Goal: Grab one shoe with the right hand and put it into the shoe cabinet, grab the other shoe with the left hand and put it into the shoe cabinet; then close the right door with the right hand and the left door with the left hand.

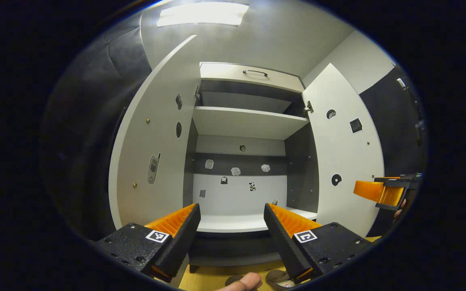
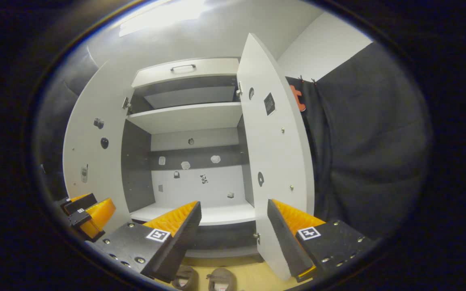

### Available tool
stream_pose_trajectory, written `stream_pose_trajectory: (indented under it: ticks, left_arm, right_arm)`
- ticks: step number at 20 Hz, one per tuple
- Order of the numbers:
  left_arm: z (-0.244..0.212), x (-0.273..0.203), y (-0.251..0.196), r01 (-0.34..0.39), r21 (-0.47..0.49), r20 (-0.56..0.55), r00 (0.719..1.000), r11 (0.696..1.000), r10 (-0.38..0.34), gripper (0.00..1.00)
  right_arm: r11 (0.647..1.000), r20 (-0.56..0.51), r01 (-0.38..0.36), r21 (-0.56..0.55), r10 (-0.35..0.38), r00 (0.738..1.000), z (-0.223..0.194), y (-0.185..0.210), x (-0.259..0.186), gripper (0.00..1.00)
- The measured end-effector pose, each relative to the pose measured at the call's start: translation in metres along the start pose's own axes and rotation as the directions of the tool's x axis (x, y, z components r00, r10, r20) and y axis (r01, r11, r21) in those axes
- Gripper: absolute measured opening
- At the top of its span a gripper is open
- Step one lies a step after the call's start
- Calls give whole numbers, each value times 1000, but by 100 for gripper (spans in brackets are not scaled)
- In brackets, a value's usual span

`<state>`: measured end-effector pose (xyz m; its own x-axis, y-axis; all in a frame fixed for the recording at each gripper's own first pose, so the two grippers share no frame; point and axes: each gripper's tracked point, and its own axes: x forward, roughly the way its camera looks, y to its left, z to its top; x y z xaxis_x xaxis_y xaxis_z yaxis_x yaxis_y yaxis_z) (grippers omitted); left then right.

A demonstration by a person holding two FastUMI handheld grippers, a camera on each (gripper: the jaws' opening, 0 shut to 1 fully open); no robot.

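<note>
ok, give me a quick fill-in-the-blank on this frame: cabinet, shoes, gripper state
1. Both doors of the shoe cabinet stand ____.
2. The two shoes lie on the ____, in front of the cabinet.
3. The right gripper has its jaws ____, holding nothing.
4. The cabinet's lower shelf holds ____ shoes.

Missing words: open; floor; open; no
</note>
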<state>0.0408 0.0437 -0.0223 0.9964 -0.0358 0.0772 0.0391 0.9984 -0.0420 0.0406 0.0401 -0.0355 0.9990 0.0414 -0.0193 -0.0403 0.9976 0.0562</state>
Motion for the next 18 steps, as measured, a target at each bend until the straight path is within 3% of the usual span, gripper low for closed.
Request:
stream_pose_trajectory:
  ticks: [5,8,16,18]
  left_arm:
    - [-11,8,-2,-1,-11,-32,999,1000,0,96]
    - [-17,15,-5,12,-15,-52,999,1000,-13,96]
    - [-25,26,4,2,-14,-69,998,1000,-2,96]
    - [-26,30,8,-9,-18,-68,998,1000,8,96]
  right_arm:
    - [998,-65,20,-58,-24,998,-48,3,17,99]
    - [998,-122,-23,-59,16,992,-90,17,25,97]
    - [999,-324,-45,-25,34,945,-217,31,10,99]
    - [996,-360,-79,-50,56,931,-245,37,4,98]
